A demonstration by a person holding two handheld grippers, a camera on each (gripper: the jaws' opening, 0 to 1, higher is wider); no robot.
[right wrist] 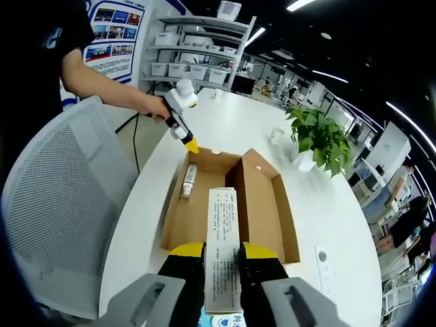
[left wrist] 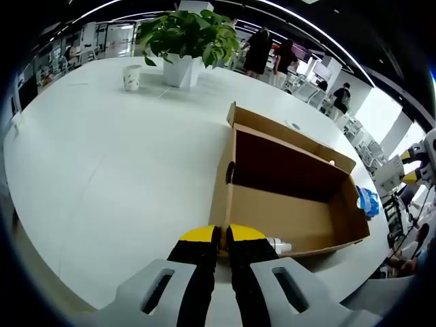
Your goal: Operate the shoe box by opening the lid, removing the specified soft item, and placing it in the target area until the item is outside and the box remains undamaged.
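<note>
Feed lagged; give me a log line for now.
box: open | right claw: shut on pack, over box | left claw: shut, at box edge

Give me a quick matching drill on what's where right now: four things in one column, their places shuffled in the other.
1 white packet
2 tube
3 potted plant
4 left gripper

A on the table, beyond the shoe box
B at the box's rim
C in the jaws of the right gripper
D lying inside the box

Pairs: 1-C; 2-D; 3-A; 4-B

White table point(left wrist: 102, 157), mesh chair point(right wrist: 54, 197), shelving point(right wrist: 204, 51), ceiling strip lights point(left wrist: 320, 27).
</note>
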